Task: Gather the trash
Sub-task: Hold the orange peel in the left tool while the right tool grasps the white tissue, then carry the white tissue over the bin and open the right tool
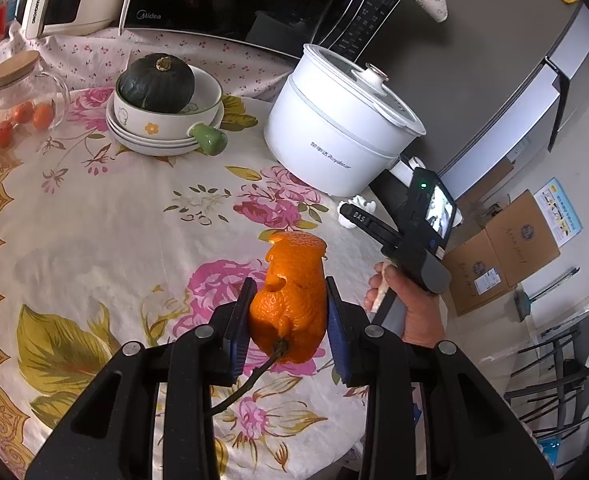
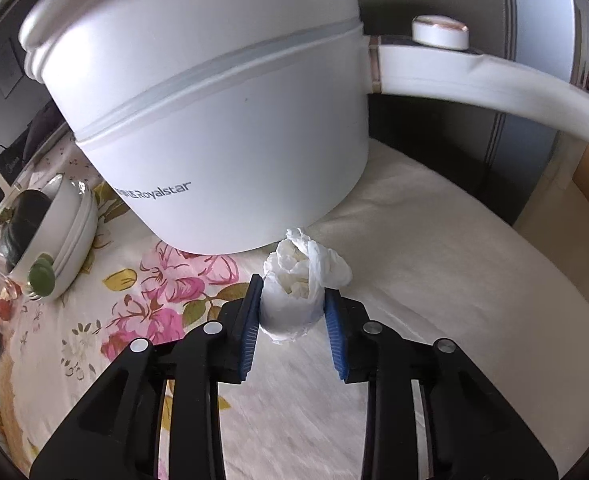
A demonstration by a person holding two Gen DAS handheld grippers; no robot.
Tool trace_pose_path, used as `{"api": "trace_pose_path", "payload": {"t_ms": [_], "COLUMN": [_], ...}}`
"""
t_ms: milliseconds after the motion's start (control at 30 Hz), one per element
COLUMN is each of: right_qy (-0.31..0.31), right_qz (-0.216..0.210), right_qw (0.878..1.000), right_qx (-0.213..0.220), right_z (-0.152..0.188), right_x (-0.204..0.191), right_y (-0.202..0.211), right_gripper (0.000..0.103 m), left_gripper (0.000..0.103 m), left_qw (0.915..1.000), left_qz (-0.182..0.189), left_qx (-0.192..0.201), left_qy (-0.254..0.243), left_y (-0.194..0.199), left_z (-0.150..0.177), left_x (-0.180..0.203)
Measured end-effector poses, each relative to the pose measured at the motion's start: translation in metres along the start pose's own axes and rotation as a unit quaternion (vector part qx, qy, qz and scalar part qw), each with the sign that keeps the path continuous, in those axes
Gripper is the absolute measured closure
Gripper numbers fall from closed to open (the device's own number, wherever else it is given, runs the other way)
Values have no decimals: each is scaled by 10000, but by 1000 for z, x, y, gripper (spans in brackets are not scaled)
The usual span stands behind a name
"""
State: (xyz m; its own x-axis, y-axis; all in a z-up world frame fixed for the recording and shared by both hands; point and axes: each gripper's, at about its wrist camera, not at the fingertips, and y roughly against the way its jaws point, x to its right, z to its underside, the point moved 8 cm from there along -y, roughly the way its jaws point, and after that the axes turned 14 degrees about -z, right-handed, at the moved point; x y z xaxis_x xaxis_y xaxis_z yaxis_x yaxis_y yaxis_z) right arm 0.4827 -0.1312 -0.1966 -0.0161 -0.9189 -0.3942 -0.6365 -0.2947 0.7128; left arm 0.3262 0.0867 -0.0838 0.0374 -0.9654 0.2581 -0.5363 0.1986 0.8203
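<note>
While the left tool point(image 1: 288, 314) pinches orange peel point(image 1: 290, 300) at lower centre | right tool point(image 2: 294, 312) pinches crumpled tissue point(image 2: 300, 284) — mid-frame, by the white pot point(image 2: 214, 120) on the worktop point(image 2: 434, 280) | tissue: light, soft, crushable — grip mid-wad.

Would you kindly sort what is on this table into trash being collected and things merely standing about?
Trash in hand:
- curled orange peel with stem, in the left gripper
- crumpled white tissue, in the right gripper

Just standing about:
- white electric pot
- dark green squash in a white bowl
- glass jar with tomatoes
</note>
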Motion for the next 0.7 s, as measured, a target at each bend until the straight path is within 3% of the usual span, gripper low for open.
{"api": "trace_pose_path", "payload": {"t_ms": [700], "right_qy": [231], "right_qz": [200], "right_qw": [9988], "right_qx": [387], "right_z": [31], "right_x": [34], "right_y": [148], "right_gripper": [74], "left_gripper": [69], "left_qw": [9996], "left_qz": [245], "left_qx": [-26], "left_qy": [-171], "left_y": [5], "left_z": [19], "left_x": [31]}}
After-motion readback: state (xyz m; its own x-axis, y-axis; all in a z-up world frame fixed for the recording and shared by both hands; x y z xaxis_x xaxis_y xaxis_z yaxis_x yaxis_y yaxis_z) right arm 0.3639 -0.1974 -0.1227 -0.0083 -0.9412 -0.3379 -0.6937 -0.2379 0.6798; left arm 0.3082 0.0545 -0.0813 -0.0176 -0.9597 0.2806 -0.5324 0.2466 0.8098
